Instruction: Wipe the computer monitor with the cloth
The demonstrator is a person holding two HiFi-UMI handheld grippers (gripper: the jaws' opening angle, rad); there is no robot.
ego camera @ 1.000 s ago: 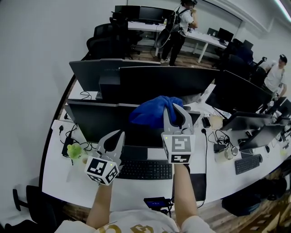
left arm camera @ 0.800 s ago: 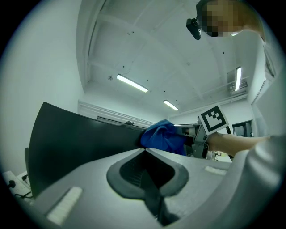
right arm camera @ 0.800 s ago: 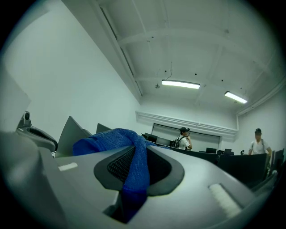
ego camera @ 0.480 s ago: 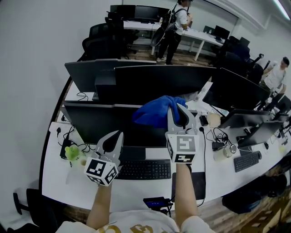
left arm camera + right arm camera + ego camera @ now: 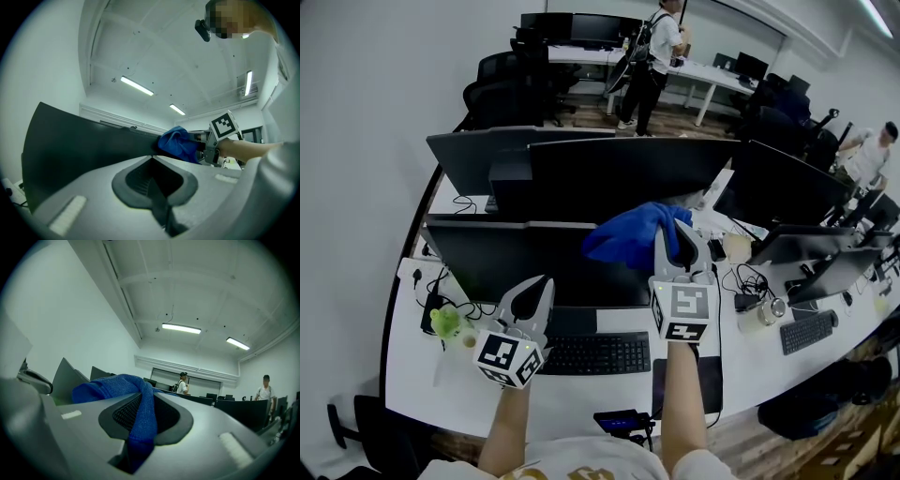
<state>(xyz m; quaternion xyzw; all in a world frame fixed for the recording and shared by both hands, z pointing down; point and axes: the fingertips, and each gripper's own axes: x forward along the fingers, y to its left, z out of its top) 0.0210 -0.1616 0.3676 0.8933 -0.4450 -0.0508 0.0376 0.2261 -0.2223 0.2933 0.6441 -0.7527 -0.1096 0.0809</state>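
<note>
At the monitor [image 5: 516, 262] top edge, cloth [image 5: 628, 236] farther right.

A long white surface [image 5: 581, 392] carries a black keyboard [image 5: 591, 353], a dark mat [image 5: 714, 375] to its right, a dark monitor [image 5: 516, 262] standing behind, and a small green object [image 5: 445, 322] near its left end.

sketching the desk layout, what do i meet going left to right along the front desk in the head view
green object, left gripper, near keyboard, right gripper gripping the blue cloth, far-right keyboard
</note>
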